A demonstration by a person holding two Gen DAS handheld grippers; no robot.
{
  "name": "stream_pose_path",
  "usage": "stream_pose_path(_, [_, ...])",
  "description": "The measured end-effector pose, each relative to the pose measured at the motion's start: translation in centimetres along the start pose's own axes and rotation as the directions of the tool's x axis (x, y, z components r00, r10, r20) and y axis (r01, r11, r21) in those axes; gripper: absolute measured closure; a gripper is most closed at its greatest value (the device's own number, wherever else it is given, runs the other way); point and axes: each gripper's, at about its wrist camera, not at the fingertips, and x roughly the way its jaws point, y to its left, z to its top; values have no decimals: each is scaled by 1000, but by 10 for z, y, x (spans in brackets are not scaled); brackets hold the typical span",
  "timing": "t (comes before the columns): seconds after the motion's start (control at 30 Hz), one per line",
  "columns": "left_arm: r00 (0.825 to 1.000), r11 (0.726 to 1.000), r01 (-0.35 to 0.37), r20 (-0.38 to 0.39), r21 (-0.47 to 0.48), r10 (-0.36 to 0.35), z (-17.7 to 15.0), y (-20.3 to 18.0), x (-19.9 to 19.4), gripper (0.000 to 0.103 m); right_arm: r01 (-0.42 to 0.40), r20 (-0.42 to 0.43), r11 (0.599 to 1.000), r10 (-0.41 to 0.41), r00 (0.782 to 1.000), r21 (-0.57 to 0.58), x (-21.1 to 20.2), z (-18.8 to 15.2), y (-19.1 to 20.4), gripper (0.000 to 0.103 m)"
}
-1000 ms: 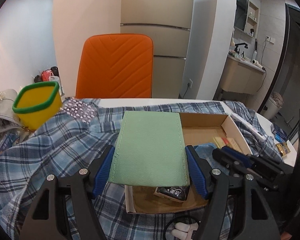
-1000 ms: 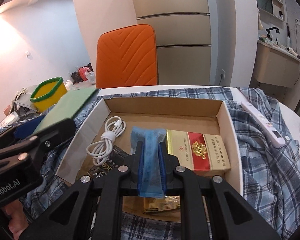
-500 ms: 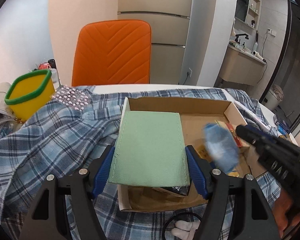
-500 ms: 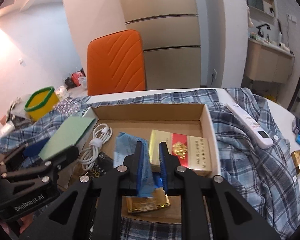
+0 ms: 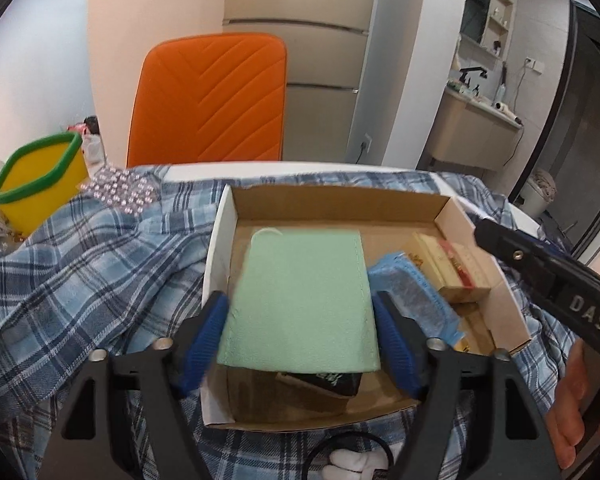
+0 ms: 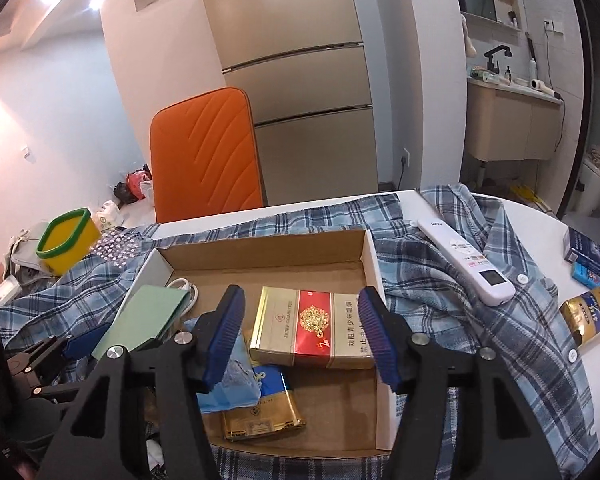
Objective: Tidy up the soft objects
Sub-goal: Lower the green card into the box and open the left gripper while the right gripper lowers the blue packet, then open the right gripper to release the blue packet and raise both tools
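Note:
My left gripper [image 5: 300, 344] is shut on a flat green pouch [image 5: 300, 300] and holds it over the left part of an open cardboard box [image 5: 340, 204]; the pouch also shows in the right wrist view [image 6: 144, 320]. My right gripper [image 6: 300, 328] is open and empty above the box [image 6: 268, 248]. A crumpled blue soft piece [image 6: 232, 384] lies in the box under its left finger; it also shows in the left wrist view [image 5: 412, 292]. The box sits on a blue plaid shirt [image 6: 460, 304] spread over the table.
In the box lie a red-and-gold cigarette carton [image 6: 312, 328], a gold-and-blue pack [image 6: 264, 408] and a white cable [image 6: 182, 284]. A white remote [image 6: 464, 264] and small packs [image 6: 588, 312] lie to the right. A yellow bin [image 5: 36, 184] and an orange chair [image 5: 208, 100] stand behind.
My right gripper opened and let go of the blue soft piece, which now lies in the box. My left gripper moved the green pouch forward over the box.

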Motion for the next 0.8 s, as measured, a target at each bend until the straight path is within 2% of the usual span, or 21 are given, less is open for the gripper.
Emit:
stream_pose_path(0.03, [1000,1000,4,18,12,-4,0,-2,-3,13,-1,-2,1000,1,1000,3,0,0,-1,45])
stream_pose_path(0.2, [998,998,4,58,63,-7,-1,-14,-12,13,-4,3,1000,4,1000,19,-1,1,-5,44])
stream_pose_path(0.4, [993,997,-47,110,55,41,-1,-13,-19,13,-4,21,999,3,1000,36,-5,4,-9,41])
stream_pose_path(0.5, [990,998,-43,138,49,36,0,-10,-25,13,0,34,999,-1,999,36,-9,6,-10,40])
stream_pose_path(0.63, [984,994,-75,168,86,60,1,-14,-37,13,5,60,999,-7,998,36,-16,9,-11,39])
stream_pose_path(0.73, [973,991,-93,219,97,70,3,-17,-52,13,41,91,999,-43,995,22,-21,11,-10,32])
stream_pose_path(0.8, [968,992,-86,243,93,61,5,-16,-64,13,36,87,999,-38,996,27,-23,14,-11,32])
